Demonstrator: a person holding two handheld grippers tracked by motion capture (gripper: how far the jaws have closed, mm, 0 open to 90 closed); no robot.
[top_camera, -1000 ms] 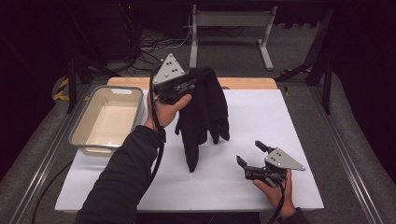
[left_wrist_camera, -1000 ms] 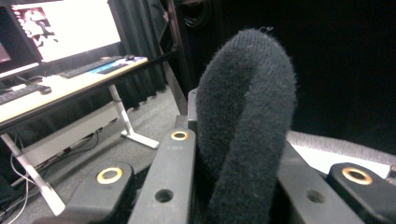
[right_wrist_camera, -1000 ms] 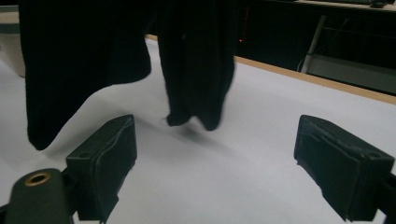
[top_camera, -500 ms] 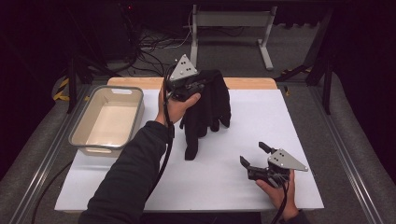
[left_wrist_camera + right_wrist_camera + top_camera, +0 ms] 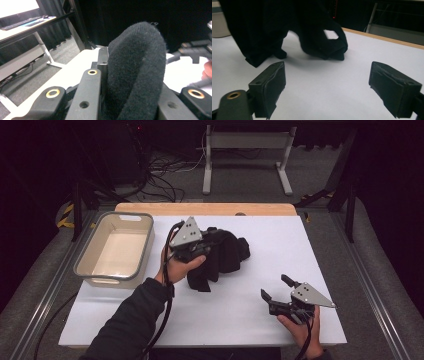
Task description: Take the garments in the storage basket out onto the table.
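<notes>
A black cloth (image 5: 227,255) lies partly crumpled on the white table (image 5: 230,320), left of centre. My left gripper (image 5: 209,246) holds its upper fold, low over the table. In the left gripper view the thick cloth (image 5: 140,62) bulges up between the jaws of my left gripper (image 5: 135,75). Those jaws have just been opening a little, with the cloth still pinched between them. My right gripper (image 5: 275,287) rests near the front right of the table, open and with nothing in it. In the right gripper view the cloth (image 5: 287,25) sits beyond my right gripper (image 5: 327,82).
A beige plastic bin (image 5: 131,215) stands at the left side of the table, nothing visible inside. A wooden strip (image 5: 210,209) runs along the far edge. Bare white surface lies between the cloth and the right gripper.
My left hand has come down and toward the near side with the cloth. The cloth hung free before and now bunches on the table. The right gripper has stayed put.
</notes>
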